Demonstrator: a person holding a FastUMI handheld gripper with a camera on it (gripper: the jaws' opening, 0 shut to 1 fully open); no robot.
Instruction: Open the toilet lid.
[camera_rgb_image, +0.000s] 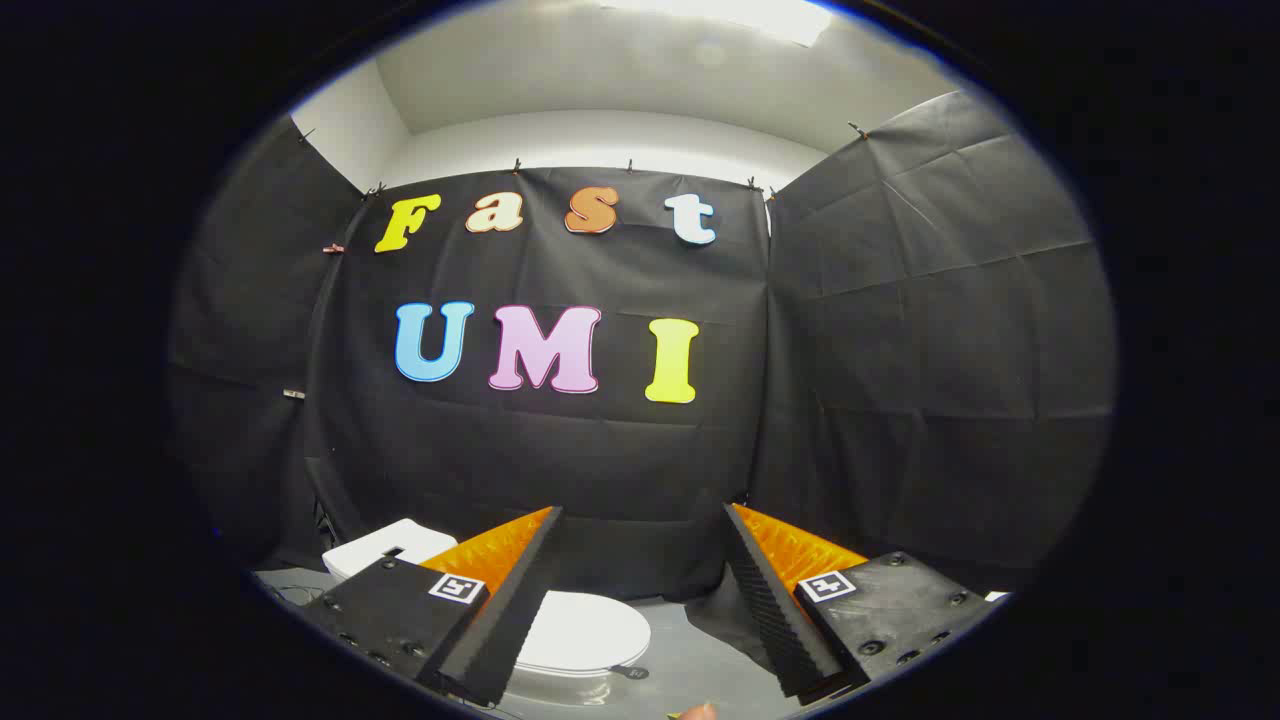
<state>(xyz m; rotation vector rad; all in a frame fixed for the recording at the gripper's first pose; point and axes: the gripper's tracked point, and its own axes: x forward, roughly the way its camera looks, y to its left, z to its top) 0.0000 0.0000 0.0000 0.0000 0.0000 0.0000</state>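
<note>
Two fingers of the gripper (640, 560) are standing wide apart, holding nothing. The toilet lid (585, 630) is lying closed below, partly behind the left finger. The approach is apparently just beginning; next, the gripper likely needs lowering toward the lid's front edge.

The toilet (560, 630) stands on the floor (690, 660) before the cloth wall (600, 450), low beyond the fingers (520, 590). Its lid (585, 628) lies down flat on the bowl, and the tank (385, 548) rises behind it to the left. The left finger crosses in front of the lid and tank; the right finger stands well apart to the right, nothing between them.
</note>
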